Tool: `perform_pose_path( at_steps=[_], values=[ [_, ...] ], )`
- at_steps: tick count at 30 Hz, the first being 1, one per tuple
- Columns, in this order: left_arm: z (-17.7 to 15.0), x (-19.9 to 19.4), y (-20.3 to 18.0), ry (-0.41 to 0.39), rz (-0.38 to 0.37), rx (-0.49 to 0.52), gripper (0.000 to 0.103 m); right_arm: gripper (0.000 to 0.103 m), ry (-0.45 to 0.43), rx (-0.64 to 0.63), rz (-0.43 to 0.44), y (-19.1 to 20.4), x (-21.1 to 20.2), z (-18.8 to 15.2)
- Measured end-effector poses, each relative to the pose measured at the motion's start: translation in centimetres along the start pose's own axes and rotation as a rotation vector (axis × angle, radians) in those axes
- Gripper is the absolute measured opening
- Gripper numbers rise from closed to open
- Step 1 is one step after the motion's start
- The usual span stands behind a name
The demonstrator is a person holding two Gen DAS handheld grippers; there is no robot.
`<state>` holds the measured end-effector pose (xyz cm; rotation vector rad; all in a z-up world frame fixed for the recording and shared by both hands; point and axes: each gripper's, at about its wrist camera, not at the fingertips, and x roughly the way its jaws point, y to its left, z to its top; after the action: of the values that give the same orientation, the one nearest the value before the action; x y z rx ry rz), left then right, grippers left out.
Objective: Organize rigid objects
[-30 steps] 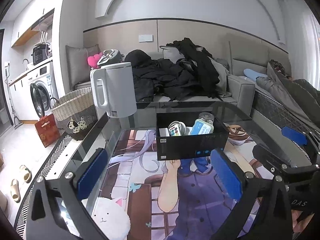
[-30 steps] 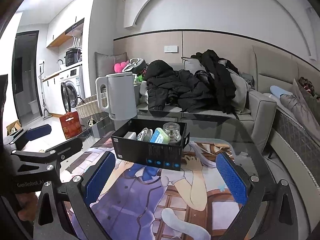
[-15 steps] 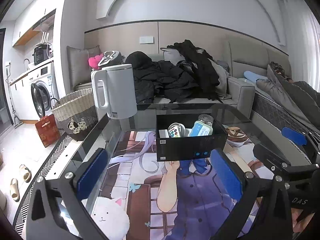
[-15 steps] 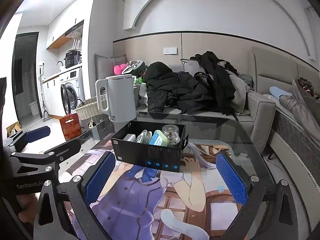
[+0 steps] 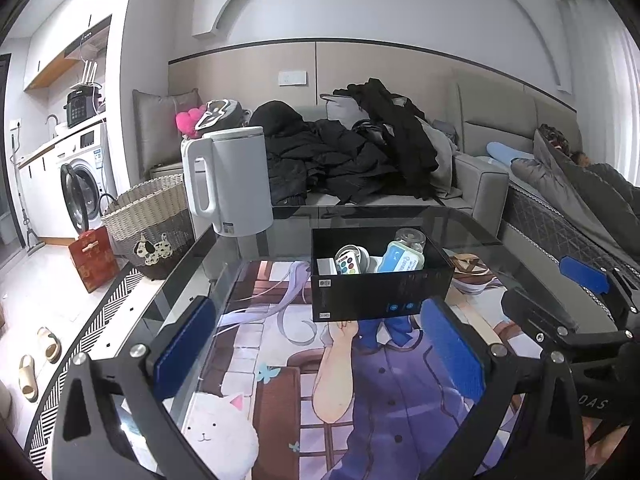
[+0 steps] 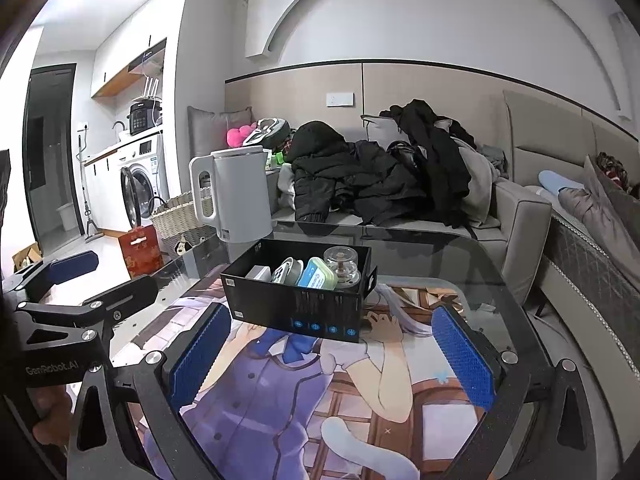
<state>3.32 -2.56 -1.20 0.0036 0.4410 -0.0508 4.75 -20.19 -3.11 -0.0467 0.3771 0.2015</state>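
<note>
A black open box (image 5: 380,296) (image 6: 296,308) stands on the glass table, over an anime-print mat. Inside it are a white block (image 6: 258,273), a round tin with coloured dots (image 5: 347,265), a blue-green case (image 5: 402,261) (image 6: 317,279) and a small glass jar (image 6: 341,265). My left gripper (image 5: 320,348) is open, low over the mat just in front of the box, empty. My right gripper (image 6: 330,354) is open too, in front of the box, nothing between its pads. Each gripper shows at the edge of the other's view.
A white electric kettle (image 5: 228,180) stands at the table's far left corner. Behind the table is a grey sofa (image 6: 516,216) piled with dark clothes. A wicker basket (image 5: 148,224), a red box (image 5: 90,258) and a washing machine (image 5: 80,184) are at the left.
Both grippers have drifted back and up a little, so the box sits slightly farther off. Both stay open; the box and its contents have not moved.
</note>
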Motion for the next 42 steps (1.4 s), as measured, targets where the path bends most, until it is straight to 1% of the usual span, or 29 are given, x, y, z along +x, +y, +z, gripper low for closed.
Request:
perform_pose_path(
  at_steps=[11, 42],
  values=[
    [-0.2, -0.05, -0.27, -0.008, 0.006, 0.007, 0.103, 0.102, -0.005, 0.012, -0.004, -0.29, -0.16, -0.05],
    [0.22, 0.02, 0.22, 0.009, -0.01, -0.004, 0.103, 0.102, -0.002, 0.007, -0.005, -0.31, -0.23, 0.03]
  ],
)
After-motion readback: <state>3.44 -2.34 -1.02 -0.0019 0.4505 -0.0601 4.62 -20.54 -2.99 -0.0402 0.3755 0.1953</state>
